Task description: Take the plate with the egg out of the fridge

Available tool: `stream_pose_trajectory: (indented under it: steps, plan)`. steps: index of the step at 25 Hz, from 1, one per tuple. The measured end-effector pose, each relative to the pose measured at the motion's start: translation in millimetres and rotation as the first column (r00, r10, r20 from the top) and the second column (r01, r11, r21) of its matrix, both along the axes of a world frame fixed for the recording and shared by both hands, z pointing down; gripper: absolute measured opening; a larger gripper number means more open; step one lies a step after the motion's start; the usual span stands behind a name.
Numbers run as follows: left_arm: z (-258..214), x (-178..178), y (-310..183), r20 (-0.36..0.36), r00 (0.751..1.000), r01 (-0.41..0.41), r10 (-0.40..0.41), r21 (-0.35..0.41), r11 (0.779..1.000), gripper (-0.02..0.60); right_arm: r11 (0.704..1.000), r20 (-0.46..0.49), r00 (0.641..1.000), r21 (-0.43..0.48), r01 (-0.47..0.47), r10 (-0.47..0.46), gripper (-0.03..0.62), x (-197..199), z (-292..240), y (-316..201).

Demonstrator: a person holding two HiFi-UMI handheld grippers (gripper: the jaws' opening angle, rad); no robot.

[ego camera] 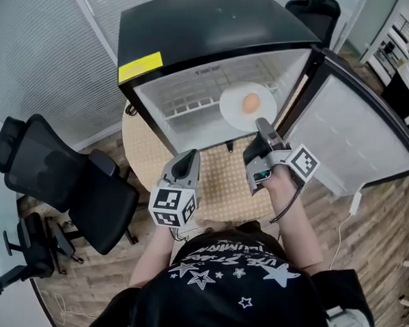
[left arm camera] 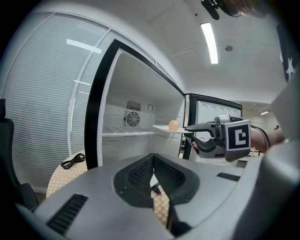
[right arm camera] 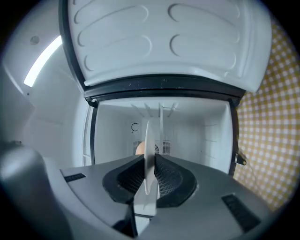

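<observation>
Small black fridge (ego camera: pixel 211 29) sits on a round checked table (ego camera: pixel 212 186); its door (ego camera: pixel 353 138) is swung wide open to the right; inside walls white, wire shelf (ego camera: pixel 188 105) across the middle

White plate (ego camera: pixel 235 117) is at the front right of the fridge opening, about shelf height, held level; cannot tell if it rests on the shelf or is lifted clear; egg (ego camera: pixel 251 103) lies on it, roughly centred, brownish

Right gripper (ego camera: pixel 263 127) reaches into the opening from the front; jaws clamped on the near rim of the plate; right gripper view shows the plate edge-on between the two pads, both pressing on it, egg peeking out just left of the plate edge

Left gripper (ego camera: pixel 189 157) is held in front of the fridge's lower left, over the table, apart from the plate and the fridge; its own view shows the jaws together with nothing between them; that view also shows the right gripper pinching the plate from the side, egg on top

Fan grille (left arm camera: pixel 133 119) on the fridge's back wall; black cable (left arm camera: pixel 71 161) coiled on the table left of the fridge

Black office chair (ego camera: pixel 62 180) stands left of the table on the wood floor; person in a dark star-print shirt (ego camera: pixel 231 274) at the bottom of the head view
</observation>
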State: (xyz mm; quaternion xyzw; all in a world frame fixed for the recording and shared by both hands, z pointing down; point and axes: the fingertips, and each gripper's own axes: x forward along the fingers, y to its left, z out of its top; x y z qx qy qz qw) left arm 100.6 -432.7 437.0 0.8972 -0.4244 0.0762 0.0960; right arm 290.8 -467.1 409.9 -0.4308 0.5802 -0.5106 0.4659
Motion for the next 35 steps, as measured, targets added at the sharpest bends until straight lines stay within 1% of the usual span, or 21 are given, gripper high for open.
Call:
stream_pose_trajectory:
  steps: [3, 7, 11, 14, 17, 21, 24, 27, 31, 33, 35]
  plan:
    - [5, 1, 14, 0.001, 0.998, -0.064, 0.064, -0.007, 0.998, 0.008, 0.999, -0.014, 0.999, 0.0, -0.039, 0.039, 0.061, -3, 6, 30]
    - [11, -1, 26, 0.005, 0.993, -0.12, 0.12, -0.002, 0.993, 0.008, 0.997, -0.026, 0.997, 0.011, -0.07, 0.07, 0.061, -11, 10, 64]
    - [26, 0, 38, 0.023, 0.98, -0.197, 0.197, -0.027, 0.98, 0.008, 0.988, -0.037, 0.988, -0.029, -0.151, 0.15, 0.061, -9, 29, 116]
    - [30, 1, 48, 0.02, 0.976, -0.214, 0.215, -0.036, 0.976, 0.008, 0.98, -0.039, 0.982, -0.07, -0.188, 0.185, 0.061, -5, 45, 145]
    - [27, 7, 66, 0.02, 0.972, -0.235, 0.236, -0.024, 0.972, 0.008, 0.974, -0.027, 0.977, -0.077, -0.211, 0.21, 0.061, 0, 49, 167]
    - [19, 16, 79, 0.013, 0.97, -0.242, 0.242, -0.014, 0.97, 0.008, 0.98, -0.027, 0.98, -0.034, -0.196, 0.195, 0.061, 0, 34, 173]
    - [13, 19, 101, 0.02, 0.97, -0.242, 0.242, -0.001, 0.97, 0.008, 0.984, -0.026, 0.984, -0.002, -0.179, 0.179, 0.061, -1, 27, 193]
    - [12, 18, 115, 0.023, 0.974, -0.227, 0.227, -0.006, 0.974, 0.008, 0.987, -0.014, 0.987, -0.02, -0.161, 0.161, 0.061, -3, 34, 210]
    - [7, 19, 115, 0.01, 0.98, -0.197, 0.197, -0.016, 0.98, 0.008, 0.989, -0.008, 0.991, -0.063, -0.131, 0.131, 0.061, -4, 45, 212]
    - [1, 19, 133, 0.003, 0.982, -0.191, 0.191, -0.011, 0.981, 0.008, 0.991, -0.006, 0.993, -0.065, -0.117, 0.117, 0.061, -8, 45, 229]
    - [-7, 19, 160, 0.0, 0.982, -0.19, 0.19, 0.007, 0.982, 0.008, 0.993, -0.008, 0.994, -0.048, -0.105, 0.105, 0.061, -12, 40, 253]
